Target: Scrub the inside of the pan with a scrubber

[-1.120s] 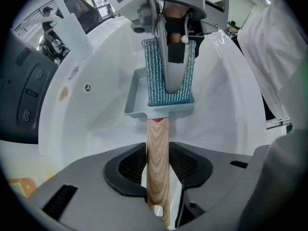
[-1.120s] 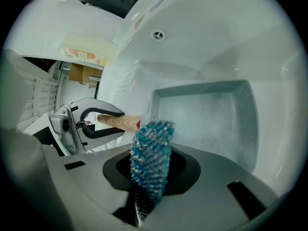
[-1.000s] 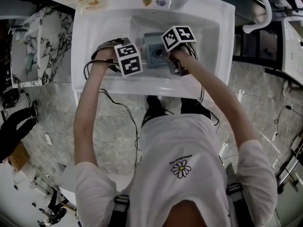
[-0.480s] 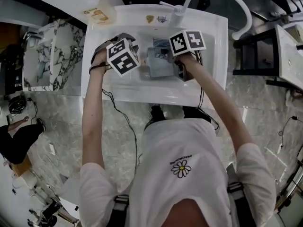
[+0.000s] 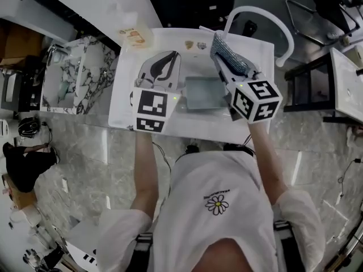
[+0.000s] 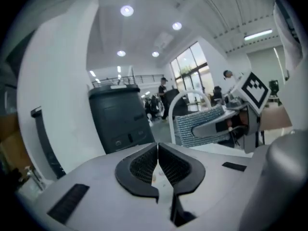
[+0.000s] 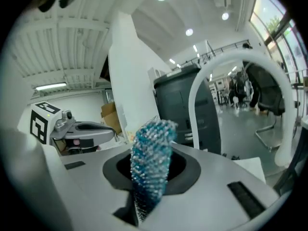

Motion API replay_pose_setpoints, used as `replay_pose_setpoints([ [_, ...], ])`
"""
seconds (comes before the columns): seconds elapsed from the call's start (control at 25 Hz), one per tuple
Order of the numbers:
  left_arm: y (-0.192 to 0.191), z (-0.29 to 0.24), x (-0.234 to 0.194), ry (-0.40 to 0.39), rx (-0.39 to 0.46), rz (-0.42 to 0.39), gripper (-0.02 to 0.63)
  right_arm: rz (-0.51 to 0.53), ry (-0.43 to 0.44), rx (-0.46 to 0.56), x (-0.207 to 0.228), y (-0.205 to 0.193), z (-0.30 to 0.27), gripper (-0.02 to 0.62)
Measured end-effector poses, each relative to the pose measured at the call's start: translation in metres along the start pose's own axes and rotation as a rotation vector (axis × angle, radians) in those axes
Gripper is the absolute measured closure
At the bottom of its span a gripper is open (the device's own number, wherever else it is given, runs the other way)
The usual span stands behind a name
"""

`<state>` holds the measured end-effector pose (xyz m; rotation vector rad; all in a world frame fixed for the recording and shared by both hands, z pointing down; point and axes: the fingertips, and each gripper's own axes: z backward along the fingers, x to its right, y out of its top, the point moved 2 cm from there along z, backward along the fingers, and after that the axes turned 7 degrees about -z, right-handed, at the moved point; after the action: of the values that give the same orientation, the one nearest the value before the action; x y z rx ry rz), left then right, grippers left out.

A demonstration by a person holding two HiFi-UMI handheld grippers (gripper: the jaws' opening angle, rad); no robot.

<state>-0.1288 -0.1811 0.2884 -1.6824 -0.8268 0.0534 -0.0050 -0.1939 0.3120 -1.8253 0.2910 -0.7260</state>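
A square grey metal pan [image 5: 203,92] lies in the white sink [image 5: 122,103], with nothing touching it. Both grippers are lifted above the basin and point away from me. My left gripper [image 5: 168,60] hangs over the sink's left half, shut, its ribbed pads [image 6: 144,165] meeting with nothing between them. My right gripper [image 5: 222,45] is over the back right of the sink, shut on a blue-and-silver mesh scrubber [image 5: 231,55]. The scrubber [image 7: 151,165] stands up between the jaws in the right gripper view. It also shows from the side in the left gripper view as the scrubber [image 6: 199,121].
A white arched faucet [image 5: 266,18] rises at the sink's back right, close to the right gripper. A marble counter [image 5: 74,84] lies to the left, and a small yellow packet [image 5: 136,37] sits at the sink's back left corner. A dark cabinet [image 6: 120,114] stands behind.
Both grippers have risen out of the sink, away from the pan, and now point outward. The right one carries the scrubber up with it. The pan lies uncovered.
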Motion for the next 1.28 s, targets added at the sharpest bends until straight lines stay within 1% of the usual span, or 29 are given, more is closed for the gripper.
replay_pose_setpoints([
  [0.08, 0.016, 0.025, 0.005, 0.109, 0.09, 0.1, 0.581, 0.056, -0.014, 0.087, -0.007, 0.011, 0.021, 0.538],
  [0.16, 0.024, 0.046, 0.009, 0.21, 0.166, 0.209, 0.581, 0.108, -0.031, 0.153, -0.013, 0.017, 0.039, 0.538],
  [0.24, 0.024, 0.06, 0.015, 0.274, 0.224, 0.293, 0.583, 0.159, -0.049, 0.203, -0.019, 0.018, 0.053, 0.538],
  [0.28, 0.021, 0.064, 0.019, 0.29, 0.238, 0.312, 0.583, 0.182, -0.058, 0.22, -0.022, 0.017, 0.06, 0.538],
  [0.36, 0.012, 0.067, 0.028, 0.298, 0.228, 0.32, 0.585, 0.209, -0.069, 0.233, -0.026, 0.009, 0.069, 0.538],
  [0.44, 0.004, 0.07, 0.034, 0.303, 0.21, 0.33, 0.588, 0.21, -0.076, 0.229, -0.027, 0.0, 0.074, 0.538],
  [0.56, 0.002, 0.074, 0.034, 0.319, 0.213, 0.346, 0.589, 0.206, -0.082, 0.223, -0.027, -0.005, 0.077, 0.538],
  [0.8, 0.012, 0.079, 0.025, 0.36, 0.235, 0.29, 0.59, 0.203, -0.077, 0.242, -0.03, 0.0, 0.081, 0.538],
  [0.92, 0.015, 0.08, 0.023, 0.369, 0.243, 0.278, 0.589, 0.201, -0.079, 0.254, -0.03, 0.004, 0.081, 0.538],
  [1.12, 0.014, 0.08, 0.02, 0.365, 0.23, 0.269, 0.589, 0.207, -0.083, 0.271, -0.03, 0.009, 0.082, 0.538],
  [1.28, 0.018, 0.08, 0.02, 0.363, 0.243, 0.268, 0.591, 0.208, -0.076, 0.271, -0.029, 0.008, 0.083, 0.538],
])
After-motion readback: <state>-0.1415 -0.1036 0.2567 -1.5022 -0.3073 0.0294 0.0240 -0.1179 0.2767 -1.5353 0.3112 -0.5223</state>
